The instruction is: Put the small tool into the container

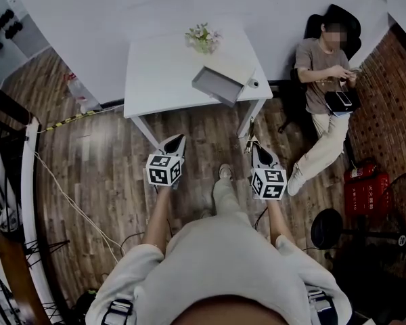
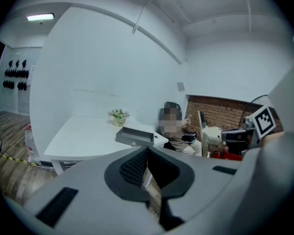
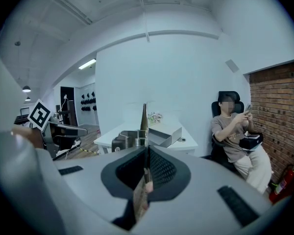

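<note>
On wooden floor, well short of the white table [image 1: 162, 73]: one person standing, a gripper in each hand.

- Right gripper [image 1: 257, 147]: jaws closed tight on the small tool [image 3: 143, 116], a slender piece. Its long axis ran straight out along the jaws, tip toward the table.
- Left gripper [image 1: 179, 139]: jaws together, nothing between them.
- Container [image 1: 220, 84]: grey open box at the table's near right part, beside a flower pot [image 1: 203, 38]. It lay ahead of the tool's tip and a little left, well apart from it.
- Judgement: the right hand was the carrier and the nearer one. The tool already pointed roughly at the box, so the approach called for a forward reach.
- Seated person [image 1: 325, 66]: right of the table, uninvolved.
</note>
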Demonstrator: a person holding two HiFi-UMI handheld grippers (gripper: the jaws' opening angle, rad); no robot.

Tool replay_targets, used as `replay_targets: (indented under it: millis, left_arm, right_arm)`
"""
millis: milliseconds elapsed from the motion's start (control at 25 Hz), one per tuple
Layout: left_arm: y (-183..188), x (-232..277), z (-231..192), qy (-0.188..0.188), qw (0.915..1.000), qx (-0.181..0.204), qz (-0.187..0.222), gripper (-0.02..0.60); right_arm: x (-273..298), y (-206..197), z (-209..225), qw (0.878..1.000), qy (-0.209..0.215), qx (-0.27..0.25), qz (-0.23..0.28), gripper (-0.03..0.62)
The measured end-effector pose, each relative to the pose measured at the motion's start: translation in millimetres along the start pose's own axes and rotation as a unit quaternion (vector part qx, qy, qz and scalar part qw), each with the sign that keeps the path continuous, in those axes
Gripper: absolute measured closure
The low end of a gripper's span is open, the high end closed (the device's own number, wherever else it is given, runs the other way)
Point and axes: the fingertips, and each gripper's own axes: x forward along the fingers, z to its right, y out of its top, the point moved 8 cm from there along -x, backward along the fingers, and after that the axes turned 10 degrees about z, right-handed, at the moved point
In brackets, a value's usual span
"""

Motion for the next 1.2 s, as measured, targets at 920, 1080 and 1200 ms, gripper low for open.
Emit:
replay_targets:
  millis: [920,1080,1200]
  left_arm:
    - [23.5,115.6,-46.1,0.022,0.9997,0.001,-0.009,0.572]
    - [30.8,141.5,-55.6,0.03,0.9995,-0.002,-0.013,0.572]
    - [38.7,162.1,-62.0,0.036,0.9992,-0.003,-0.014,0.572]
  right_arm:
    - [133.1,16.2,57.6,1.0,0.028,0.004,-0.006,0.594]
    - [162.7,22.2,70.0,0.999,0.036,0.005,-0.011,0.594]
    - [186.0,29.2,80.6,0.999,0.043,0.005,-0.013,0.592]
